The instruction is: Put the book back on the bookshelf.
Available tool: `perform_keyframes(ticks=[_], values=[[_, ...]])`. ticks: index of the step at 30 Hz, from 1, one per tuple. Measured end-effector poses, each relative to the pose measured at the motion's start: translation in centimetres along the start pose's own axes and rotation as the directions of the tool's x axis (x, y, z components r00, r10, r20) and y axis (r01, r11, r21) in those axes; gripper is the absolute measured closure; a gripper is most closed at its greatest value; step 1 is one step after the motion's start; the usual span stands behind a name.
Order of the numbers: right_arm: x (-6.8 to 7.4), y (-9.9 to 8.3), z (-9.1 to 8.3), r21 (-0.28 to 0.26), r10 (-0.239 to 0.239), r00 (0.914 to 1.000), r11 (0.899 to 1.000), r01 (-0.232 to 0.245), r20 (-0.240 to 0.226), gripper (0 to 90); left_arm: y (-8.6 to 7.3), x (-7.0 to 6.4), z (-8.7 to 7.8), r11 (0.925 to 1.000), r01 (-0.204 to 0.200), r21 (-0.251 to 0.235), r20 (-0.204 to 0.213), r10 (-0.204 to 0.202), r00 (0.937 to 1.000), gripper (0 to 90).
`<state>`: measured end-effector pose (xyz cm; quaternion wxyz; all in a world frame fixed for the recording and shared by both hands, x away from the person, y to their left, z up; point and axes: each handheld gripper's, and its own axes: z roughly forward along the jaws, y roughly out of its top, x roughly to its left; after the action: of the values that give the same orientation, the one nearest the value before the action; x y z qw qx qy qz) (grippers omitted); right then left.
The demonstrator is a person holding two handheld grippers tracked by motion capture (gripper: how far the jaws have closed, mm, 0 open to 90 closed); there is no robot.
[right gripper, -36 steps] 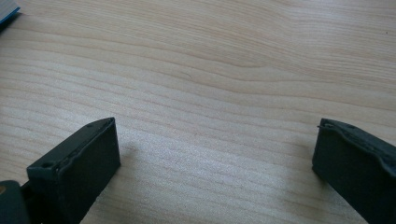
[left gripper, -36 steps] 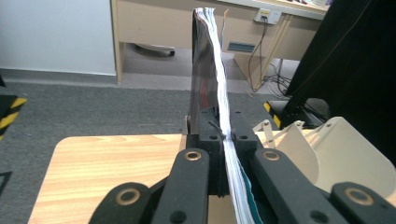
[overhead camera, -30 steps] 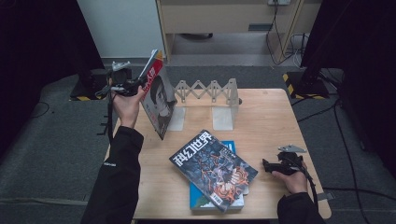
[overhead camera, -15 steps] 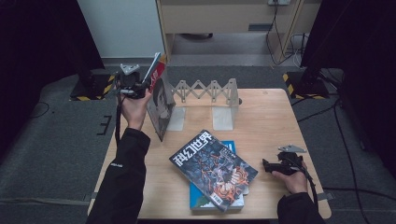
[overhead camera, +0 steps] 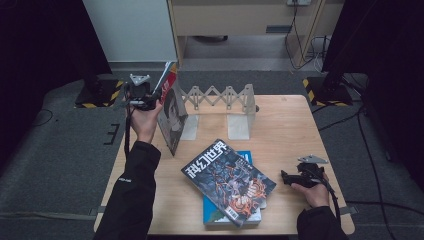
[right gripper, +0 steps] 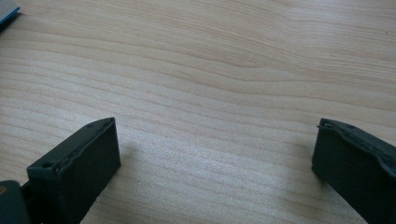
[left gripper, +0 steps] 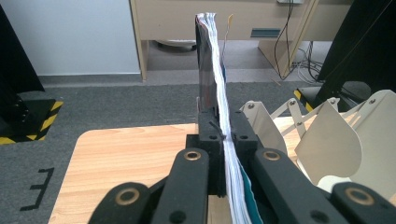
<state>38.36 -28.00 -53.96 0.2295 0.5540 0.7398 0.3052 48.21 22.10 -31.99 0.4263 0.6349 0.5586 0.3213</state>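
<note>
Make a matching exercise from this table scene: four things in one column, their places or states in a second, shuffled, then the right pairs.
1. upright magazine with red cover edge
2. white folding accordion book rack
3. dark science-fiction magazine
4. right gripper

A. lies on a blue book
B. open, low over bare wood
C. clamped in the left gripper
D. stands at the table's far edge

Pairs: 1-C, 2-D, 3-A, 4-B

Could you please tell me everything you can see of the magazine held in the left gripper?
The magazine is thin, soft and glossy, with a red top corner and a grey cover picture. It stands upright on edge, its lower edge near the table, left of the white folding rack. The left gripper is shut on its edge.
</note>
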Motion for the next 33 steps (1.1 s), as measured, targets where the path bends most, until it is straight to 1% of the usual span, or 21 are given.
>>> perform_keyframes(ticks=[2, 5, 7, 8, 9, 10, 12, 13, 14, 15, 16, 17, 18, 20, 21, 22, 25, 31, 33], values=[[0.0, 0.0, 0.0, -0.001, -0.001, 1.0000, 1.000, 0.001, 0.000, 1.2, -0.2, 0.0, 0.0, 1.0000, 0.003, -0.002, 0.007, -0.003, 1.0000, 85.6], [0.0, 0.0, 0.0, 0.000, -0.001, 1.0000, 1.000, 0.001, -0.001, 1.2, -0.2, 0.0, -0.1, 0.9999, 0.014, 0.007, 0.034, -0.014, 0.9993, 85.1], [0.0, 0.0, 0.0, 0.000, -0.002, 1.0000, 1.000, 0.002, -0.001, 1.2, -0.2, 0.0, -0.1, 0.9998, 0.019, 0.010, 0.037, -0.020, 0.9991, 84.0], [0.0, 0.0, 0.0, 0.000, -0.002, 1.0000, 1.000, 0.002, -0.001, 1.2, -0.2, 0.0, -0.1, 0.9998, 0.019, 0.010, 0.037, -0.020, 0.9991, 81.7], [0.1, 0.0, 0.0, 0.001, -0.001, 1.0000, 1.000, 0.001, -0.002, 1.2, -0.3, 0.0, 0.1, 0.9992, 0.038, 0.015, 0.054, -0.038, 0.9978, 80.2], [0.1, 0.0, 0.0, 0.001, -0.001, 1.0000, 1.000, 0.001, -0.002, 1.2, -0.3, 0.0, 0.2, 0.9987, 0.048, 0.021, 0.066, -0.049, 0.9966, 79.3], [0.1, 0.0, 0.0, 0.001, -0.002, 1.0000, 1.000, 0.002, -0.003, 1.2, -0.3, 0.0, 0.3, 0.9985, 0.051, 0.023, 0.064, -0.052, 0.9966, 77.0], [0.1, 0.0, 0.0, -0.001, -0.002, 1.0000, 1.000, 0.002, -0.002, 1.2, -0.3, 0.1, 0.5, 0.9980, 0.057, 0.026, 0.055, -0.059, 0.9968, 76.8], [0.1, 0.0, 0.0, -0.001, -0.002, 1.0000, 1.000, 0.002, -0.002, 1.2, -0.3, 0.2, 0.6, 0.9974, 0.065, 0.030, 0.057, -0.067, 0.9961, 76.9], [0.1, 0.0, 0.0, 0.000, -0.002, 1.0000, 1.000, 0.002, -0.002, 1.1, -0.3, 0.3, 0.7, 0.9968, 0.073, 0.032, 0.057, -0.075, 0.9956, 78.1], [0.1, 0.0, 0.0, 0.001, -0.002, 1.0000, 1.000, 0.002, -0.004, 1.1, -0.3, 0.4, 0.8, 0.9964, 0.078, 0.031, 0.053, -0.080, 0.9954, 81.0], [0.1, 0.0, 0.0, 0.001, -0.002, 1.0000, 1.000, 0.002, -0.004, 1.1, -0.3, 0.5, 0.8, 0.9965, 0.078, 0.030, 0.047, -0.080, 0.9957, 83.5], [0.1, 0.0, 0.0, 0.000, 0.000, 1.0000, 1.000, 0.000, -0.003, 1.1, -0.3, 0.5, 0.8, 0.9972, 0.070, 0.027, 0.039, -0.071, 0.9967, 85.1], [0.1, 0.0, 0.0, 0.000, -0.003, 1.0000, 1.000, 0.003, -0.005, 1.1, -0.3, 0.4, 0.8, 0.9979, 0.064, 0.015, 0.025, -0.064, 0.9976, 85.8], [0.1, 0.0, 0.0, 0.000, -0.003, 1.0000, 1.000, 0.003, -0.005, 1.0, -0.3, 0.3, 0.9, 0.9983, 0.059, 0.004, 0.009, -0.059, 0.9982, 86.0], [0.1, 0.0, 0.0, 0.002, -0.003, 1.0000, 1.000, 0.003, -0.007, 1.0, -0.3, 0.3, 0.9, 0.9979, 0.064, -0.001, 0.003, -0.064, 0.9979, 86.0], [0.1, 0.0, 0.0, 0.000, -0.004, 1.0000, 1.000, 0.004, -0.005, 1.0, -0.4, 0.2, 1.3, 0.9973, 0.070, -0.019, -0.004, -0.071, 0.9975, 86.1], [0.1, 0.0, 0.0, 0.001, -0.006, 0.9999, 1.000, 0.006, -0.009, 1.0, -0.3, 0.1, 1.4, 0.9976, 0.067, -0.017, -0.019, -0.067, 0.9976, 86.1], [0.1, 0.0, 0.0, -0.001, -0.007, 0.9999, 1.000, 0.007, -0.008, 1.0, -0.4, 0.2, 1.4, 0.9978, 0.064, -0.015, -0.015, -0.065, 0.9978, 86.0]])
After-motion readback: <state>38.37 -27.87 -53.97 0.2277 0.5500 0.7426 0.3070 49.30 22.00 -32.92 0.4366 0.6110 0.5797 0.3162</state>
